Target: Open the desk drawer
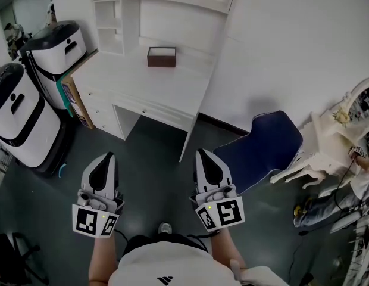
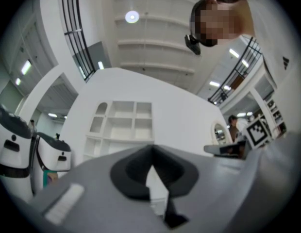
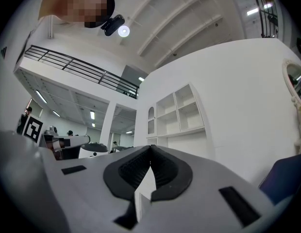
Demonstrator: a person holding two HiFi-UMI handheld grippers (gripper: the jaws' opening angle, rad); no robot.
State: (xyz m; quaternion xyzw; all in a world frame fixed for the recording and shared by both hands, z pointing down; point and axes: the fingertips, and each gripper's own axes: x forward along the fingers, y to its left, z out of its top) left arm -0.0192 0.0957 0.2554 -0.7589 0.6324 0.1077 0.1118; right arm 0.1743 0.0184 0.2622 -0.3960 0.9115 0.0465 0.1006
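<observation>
The white desk (image 1: pixel 143 88) stands against the wall ahead, with a stack of drawers (image 1: pixel 100 111) down its left side and a shallow drawer front (image 1: pixel 156 112) under the top; all look closed. My left gripper (image 1: pixel 104 157) and right gripper (image 1: pixel 203 154) hang side by side over the dark floor, well short of the desk. Both point toward it and are shut, with nothing between their tips. In the left gripper view the left gripper (image 2: pixel 151 152) points at the desk's shelf unit (image 2: pixel 122 125). In the right gripper view the right gripper (image 3: pixel 150 152) faces the same shelves (image 3: pixel 178 111).
A brown open box (image 1: pixel 161 56) sits on the desktop. Two white and black machines (image 1: pixel 21 121) stand left of the desk, with a cardboard panel (image 1: pixel 77 103) leaning against it. A blue chair (image 1: pixel 265 148) and a white ornate table (image 1: pixel 327 142) stand to the right.
</observation>
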